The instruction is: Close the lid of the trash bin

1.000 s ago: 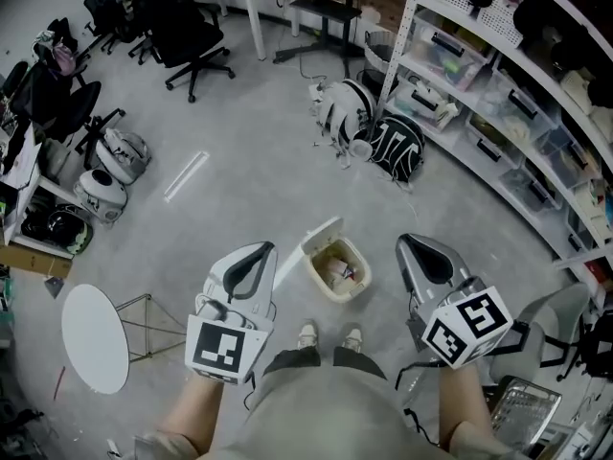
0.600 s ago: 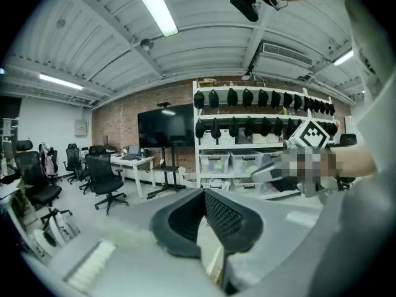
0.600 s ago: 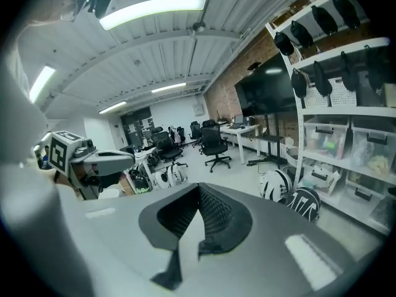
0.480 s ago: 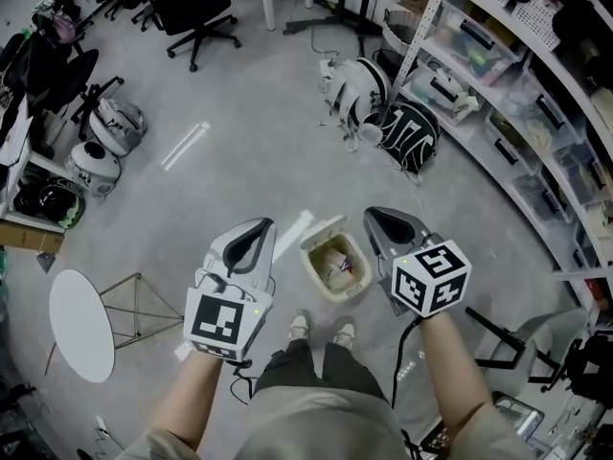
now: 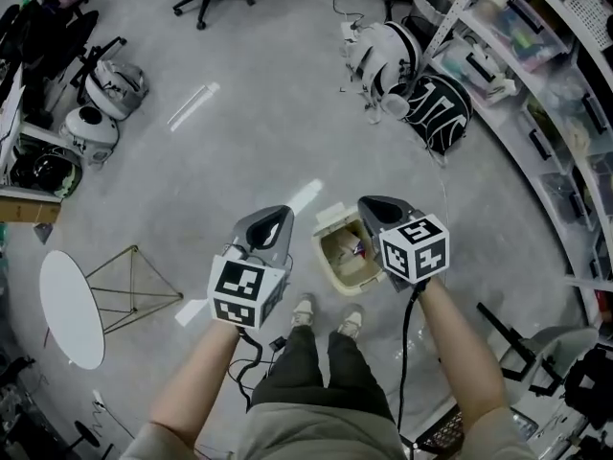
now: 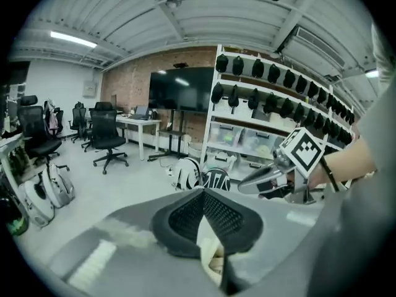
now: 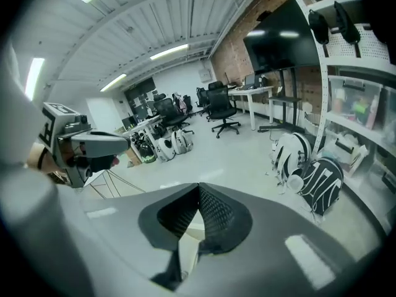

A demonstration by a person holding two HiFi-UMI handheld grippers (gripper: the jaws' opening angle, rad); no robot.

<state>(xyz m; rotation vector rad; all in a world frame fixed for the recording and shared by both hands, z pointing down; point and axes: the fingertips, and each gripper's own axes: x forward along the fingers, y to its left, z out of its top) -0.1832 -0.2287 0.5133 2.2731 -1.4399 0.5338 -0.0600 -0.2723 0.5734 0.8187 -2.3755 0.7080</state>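
Looking straight down at the grey floor (image 5: 239,151) now, the trash bin (image 5: 328,268) sits right there, just ahead of the person's two shoes (image 5: 305,310), cream-coloured and wide open. Its lid (image 5: 331,218) is tipped up at the bin's far-left side, not down over the opening, and there's rubbish showing inside.

Left gripper (image 5: 274,221) hovers just to the left of the bin, nose pointing away from the person. In its own view the two jaws are pressed together at the tip with nothing caught between them, and a strip of cream shows through the slit lower down.

Right gripper (image 5: 376,207) hangs over the bin's right-hand side and covers part of that rim. Jaws are pressed together here too, holding nothing. Whether it actually touches the bin, I can't tell from up here.

The two grippers flank the bin, one each side, with the lid between their noses.

Around them there's a small round white table (image 5: 69,310) on the floor well off to the left, black-and-white bags (image 5: 442,108) heaped by the shelving (image 5: 565,75) on the right
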